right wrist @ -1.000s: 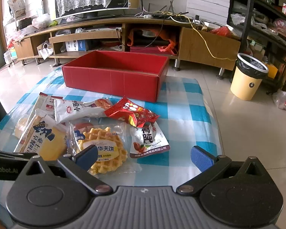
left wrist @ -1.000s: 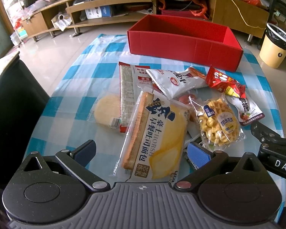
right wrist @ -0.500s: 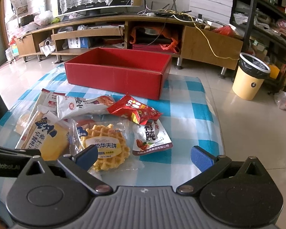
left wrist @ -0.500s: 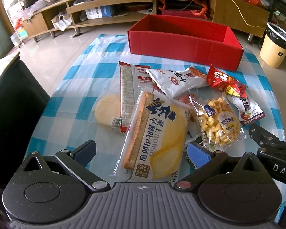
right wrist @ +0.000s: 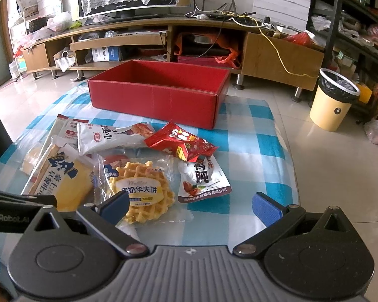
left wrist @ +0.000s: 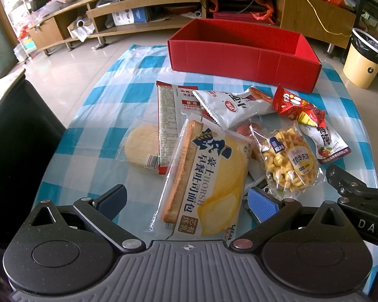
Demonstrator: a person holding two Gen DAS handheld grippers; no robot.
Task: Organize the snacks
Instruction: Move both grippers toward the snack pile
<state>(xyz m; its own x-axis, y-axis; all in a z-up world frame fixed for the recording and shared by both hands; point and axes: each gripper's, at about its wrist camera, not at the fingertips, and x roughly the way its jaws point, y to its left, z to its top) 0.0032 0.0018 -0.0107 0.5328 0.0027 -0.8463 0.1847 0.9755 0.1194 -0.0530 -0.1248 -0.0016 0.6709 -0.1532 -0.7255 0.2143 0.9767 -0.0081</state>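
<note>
Several snack packs lie heaped on a blue-checked tablecloth [left wrist: 93,115]. Nearest me is a yellow bread pack [left wrist: 206,178], its near end lying between the wide-apart fingers of my open left gripper [left wrist: 186,202]. Beside it are a waffle pack [left wrist: 288,162], a white pouch [left wrist: 235,107], a red crinkled bag [left wrist: 293,105], a round cracker [left wrist: 143,146] and a duck-leg pouch [right wrist: 204,178]. An empty red box [left wrist: 242,55] stands behind them. My right gripper [right wrist: 190,205] is open near the table's front edge, its left pad over the waffle pack [right wrist: 141,191].
A yellow waste bin [right wrist: 334,100] stands on the floor to the right. A long wooden TV cabinet [right wrist: 143,40] runs behind the table. A dark chair back [left wrist: 15,136] rises at the left edge. The tablecloth's right side [right wrist: 254,156] is bare.
The right gripper has edged forward and a little left, so the snacks and the red box look slightly nearer. The left gripper has hardly moved. Nothing was grasped.
</note>
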